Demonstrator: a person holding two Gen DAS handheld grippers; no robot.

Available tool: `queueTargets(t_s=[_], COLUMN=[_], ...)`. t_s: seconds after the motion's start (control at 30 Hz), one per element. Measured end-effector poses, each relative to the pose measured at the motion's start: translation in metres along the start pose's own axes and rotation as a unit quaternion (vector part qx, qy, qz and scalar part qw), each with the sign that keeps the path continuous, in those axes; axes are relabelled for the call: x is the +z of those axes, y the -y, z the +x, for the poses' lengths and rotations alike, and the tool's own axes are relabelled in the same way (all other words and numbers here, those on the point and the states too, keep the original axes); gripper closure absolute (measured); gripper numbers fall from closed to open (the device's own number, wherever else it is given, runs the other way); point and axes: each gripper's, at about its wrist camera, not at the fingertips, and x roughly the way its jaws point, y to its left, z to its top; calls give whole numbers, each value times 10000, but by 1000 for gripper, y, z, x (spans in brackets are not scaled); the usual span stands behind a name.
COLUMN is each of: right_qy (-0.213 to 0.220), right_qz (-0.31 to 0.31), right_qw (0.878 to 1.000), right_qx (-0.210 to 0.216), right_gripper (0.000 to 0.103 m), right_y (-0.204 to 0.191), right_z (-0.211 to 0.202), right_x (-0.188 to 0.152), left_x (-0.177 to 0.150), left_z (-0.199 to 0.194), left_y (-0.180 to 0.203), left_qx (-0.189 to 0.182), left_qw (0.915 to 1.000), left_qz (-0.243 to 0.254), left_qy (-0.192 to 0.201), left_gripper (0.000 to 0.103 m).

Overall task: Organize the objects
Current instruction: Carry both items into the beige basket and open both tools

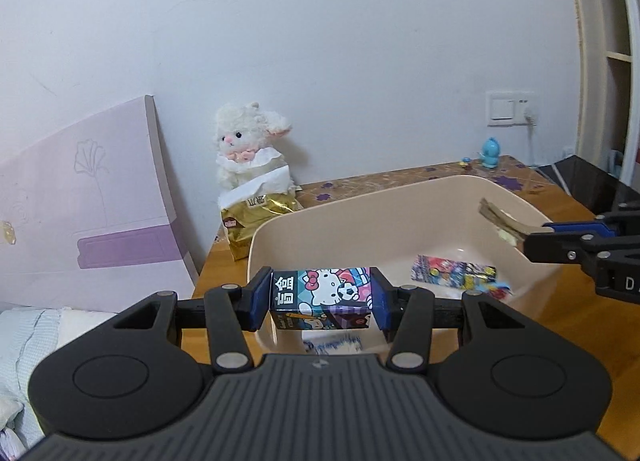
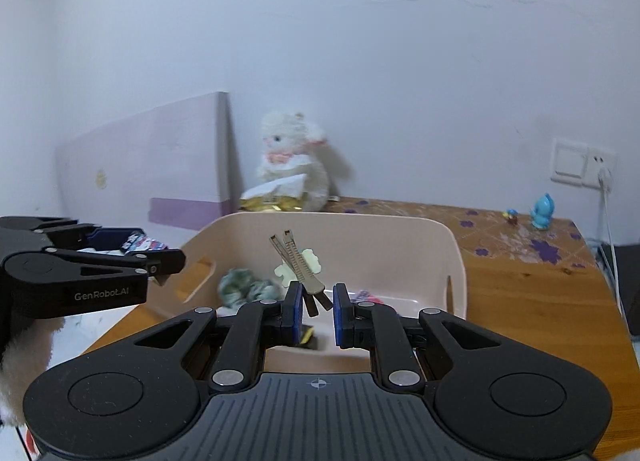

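Observation:
My left gripper (image 1: 320,295) is shut on a Hello Kitty box (image 1: 322,297) and holds it over the near rim of the beige bin (image 1: 360,197). In the right wrist view it shows at the left (image 2: 168,261), beside the bin (image 2: 456,257). My right gripper (image 2: 317,309) holds a metal hair clip (image 2: 298,265) with a pale flower over the bin; the jaws stand a little apart with the clip between them. In the left wrist view the clip (image 1: 500,221) sticks out from the right gripper (image 1: 528,239). A colourful packet (image 1: 452,275) lies in the bin.
A white plush lamb (image 1: 248,141) sits on a gold tissue pack (image 1: 256,217) behind the bin. A blue figurine (image 1: 490,153) stands at the table's back. A pink board (image 1: 88,213) leans on the wall at left. A green scrunchie (image 2: 248,287) lies in the bin.

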Motion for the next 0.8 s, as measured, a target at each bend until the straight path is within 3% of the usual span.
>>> queueTargets(t_s=[0.4, 0.67, 0.77, 0.8], right_qy=[-472, -709, -678, -634], right_qz=[90, 229, 238, 245], right_qw=[9975, 9957, 9957, 9958], right_qx=[-519, -544, -579, -615], right_gripper=[88, 89, 78, 69], right_y=[16, 20, 17, 17], right_z=[58, 79, 75, 73], right_x=[-4, -9, -10, -10], left_x=[-2, -11, -9, -8], left_z=[75, 90, 85, 82], left_y=[3, 11, 12, 12], left_qx=[205, 201, 195, 211], left_qw=[9976, 9962, 9967, 9969], left_qz=[-129, -78, -88, -78], left_qy=[-651, -842, -784, -750], left_gripper=[51, 50, 46, 37])
